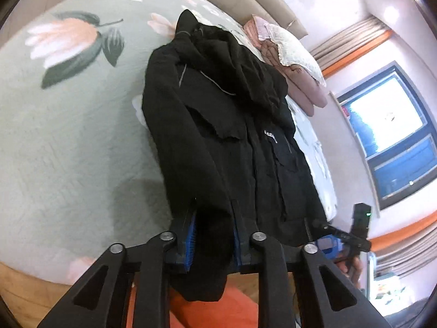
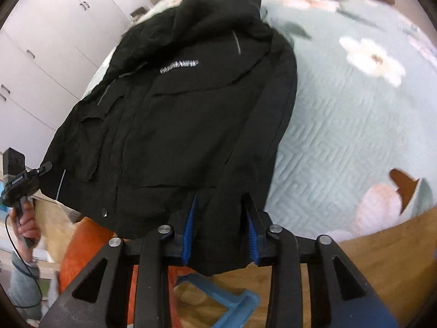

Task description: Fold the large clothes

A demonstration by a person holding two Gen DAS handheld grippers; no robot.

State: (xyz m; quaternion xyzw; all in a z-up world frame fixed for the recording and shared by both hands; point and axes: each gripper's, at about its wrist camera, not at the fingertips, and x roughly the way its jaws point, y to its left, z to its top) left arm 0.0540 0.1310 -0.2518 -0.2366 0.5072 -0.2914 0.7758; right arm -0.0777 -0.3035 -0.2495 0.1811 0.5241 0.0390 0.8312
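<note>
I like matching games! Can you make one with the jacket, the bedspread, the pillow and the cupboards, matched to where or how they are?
Things:
1. jacket
2. bedspread
3. pillow
4. cupboards

Descriptions:
A. on the pink folded blankets
B. green with flowers
C. held at its hem by both claws, left claw, right claw
D. white, standing behind the bed

Pairs: 1-C, 2-B, 3-A, 4-D

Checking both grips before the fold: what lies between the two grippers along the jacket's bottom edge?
Only black jacket hem. In the right wrist view it runs unbroken from the right gripper to the left gripper.
</note>
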